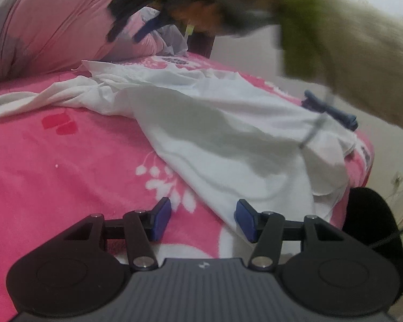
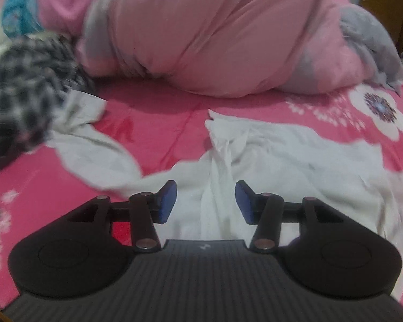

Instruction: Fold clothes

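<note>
Each camera sits just behind its own gripper, looking forward and down along the fingers at the bed [image 1: 53, 177]. The left gripper [image 1: 203, 220] view hangs low and close over the white garment [image 1: 228, 139] ahead of it. The right gripper [image 2: 205, 201] view faces the pink bedding heap [image 2: 201, 35] beyond. Both views share the garment, the bed cover and that heap.

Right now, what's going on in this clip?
A person is folding clothes on a bed with a pink floral blanket. A white garment lies rumpled and unfolded across it. The left tool sits open at its near edge, holding nothing. The right tool is open over a bunched fold, not gripping it.
</note>
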Demonstrator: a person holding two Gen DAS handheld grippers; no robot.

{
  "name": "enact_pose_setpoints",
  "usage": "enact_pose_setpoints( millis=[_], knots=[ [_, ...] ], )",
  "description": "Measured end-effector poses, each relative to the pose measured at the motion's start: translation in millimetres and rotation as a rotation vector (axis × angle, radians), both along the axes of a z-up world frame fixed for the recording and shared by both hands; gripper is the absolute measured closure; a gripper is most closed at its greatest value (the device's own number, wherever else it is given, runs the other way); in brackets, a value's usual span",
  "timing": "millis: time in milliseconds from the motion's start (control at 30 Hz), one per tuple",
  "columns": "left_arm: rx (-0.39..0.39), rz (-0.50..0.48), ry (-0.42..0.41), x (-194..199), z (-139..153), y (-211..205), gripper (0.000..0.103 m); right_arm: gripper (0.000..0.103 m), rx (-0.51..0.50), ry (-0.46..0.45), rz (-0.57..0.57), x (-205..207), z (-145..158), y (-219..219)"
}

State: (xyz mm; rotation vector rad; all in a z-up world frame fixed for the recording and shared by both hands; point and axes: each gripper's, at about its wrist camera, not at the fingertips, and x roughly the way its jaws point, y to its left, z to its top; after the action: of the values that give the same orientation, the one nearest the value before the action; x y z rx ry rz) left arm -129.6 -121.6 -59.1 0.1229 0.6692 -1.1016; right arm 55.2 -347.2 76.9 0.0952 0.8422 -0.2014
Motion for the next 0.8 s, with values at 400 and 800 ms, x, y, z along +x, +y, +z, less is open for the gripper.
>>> enact_pose_setpoints(
  millis=[400,800],
  knots=[
    [-0.125,-0.032,0.097,14,-9,17,0.048,0.102,-0.136,0.079,-0.045,119,-64,-27],
    [-0.153,-0.034,0.115,13,-12,21,0.048,0.102,0.356,-0.29,-0.403,7,-44,-168]
  ],
)
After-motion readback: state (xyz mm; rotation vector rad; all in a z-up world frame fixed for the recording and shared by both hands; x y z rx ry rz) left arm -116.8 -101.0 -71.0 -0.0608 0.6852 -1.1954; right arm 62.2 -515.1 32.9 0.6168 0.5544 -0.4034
